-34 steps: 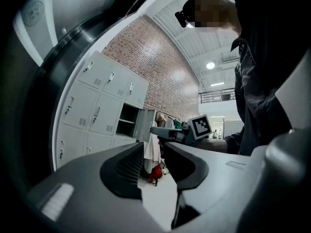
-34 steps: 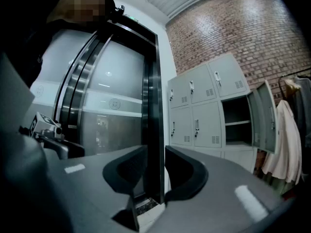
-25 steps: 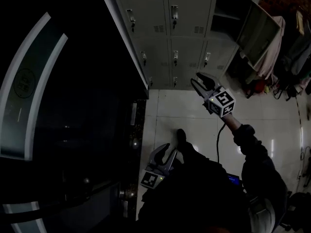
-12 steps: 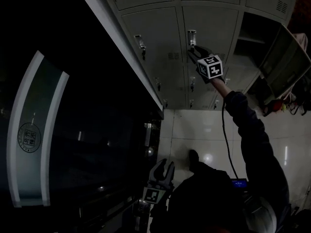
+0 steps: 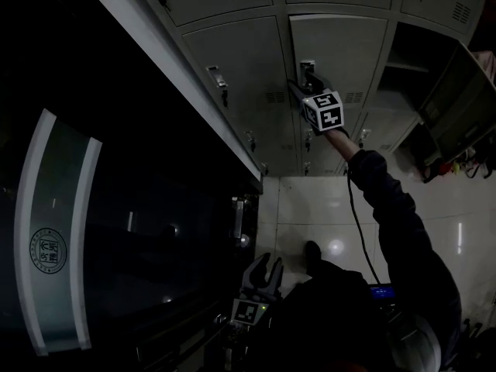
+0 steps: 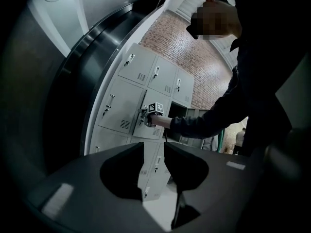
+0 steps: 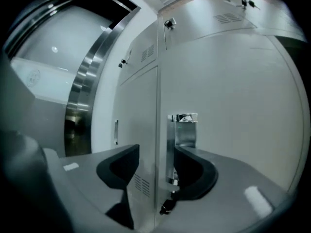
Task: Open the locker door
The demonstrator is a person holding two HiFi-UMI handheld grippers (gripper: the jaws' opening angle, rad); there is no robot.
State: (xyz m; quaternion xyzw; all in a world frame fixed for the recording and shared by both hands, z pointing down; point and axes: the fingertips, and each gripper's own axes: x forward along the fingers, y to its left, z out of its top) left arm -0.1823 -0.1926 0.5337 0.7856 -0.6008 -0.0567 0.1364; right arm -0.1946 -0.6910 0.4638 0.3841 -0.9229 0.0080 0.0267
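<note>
The grey locker door (image 5: 345,53) has a shiny metal handle (image 5: 307,68) at its left edge. My right gripper (image 5: 304,84) reaches up to that handle. In the right gripper view the handle (image 7: 183,130) stands between the jaws of the right gripper (image 7: 156,166), close to the right jaw. The jaws are opening and a gap shows on the left side. A small key (image 7: 165,208) hangs below the handle. My left gripper (image 5: 263,271) hangs low near the floor, open and holding nothing; its own view shows the left gripper (image 6: 154,171) pointing at the lockers.
Neighbouring lockers (image 5: 232,60) are shut, each with its own handle. One locker (image 5: 434,91) at the right stands open, its door swung out. A dark glass door with a steel frame (image 5: 178,91) fills the left. White floor tiles (image 5: 325,208) lie below.
My right gripper has risen from near floor level up to the locker handle and its jaws now straddle it. The head view has tilted upward. The left gripper stays low.
</note>
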